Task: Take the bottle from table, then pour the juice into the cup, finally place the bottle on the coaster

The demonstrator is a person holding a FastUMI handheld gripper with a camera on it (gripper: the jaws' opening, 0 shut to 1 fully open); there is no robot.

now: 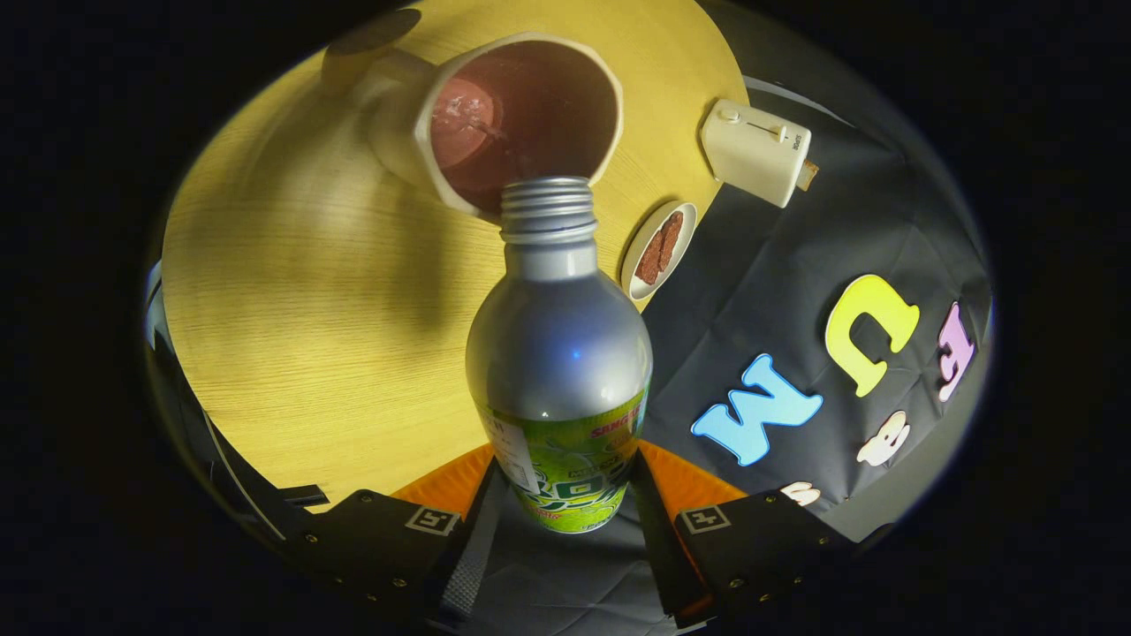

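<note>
Round tabletop (292, 291) of pale wood grain, with the booth's black cloth wall beyond its far edge; the whole scene appears tilted. Near that far edge lie a small white plate (638, 265) bearing brown pieces and, just past it, a white toaster (758, 152) against the cloth. The gripper (565, 503) has its two fingers pressed against opposite sides of the bottle (558, 353), pinching it at the labelled lower body; the bottle is silver, uncapped, with a green label, and extends forward from between the fingers. Its threaded open neck sits at the near rim of the white cup (521, 115), which stands on the tabletop with a reddish-brown interior. The cup's handle, on its far-left side, is blurred and partly in shadow. The bottle's base is cut off between the fingers, and whether liquid is leaving the neck cannot be made out.
</note>
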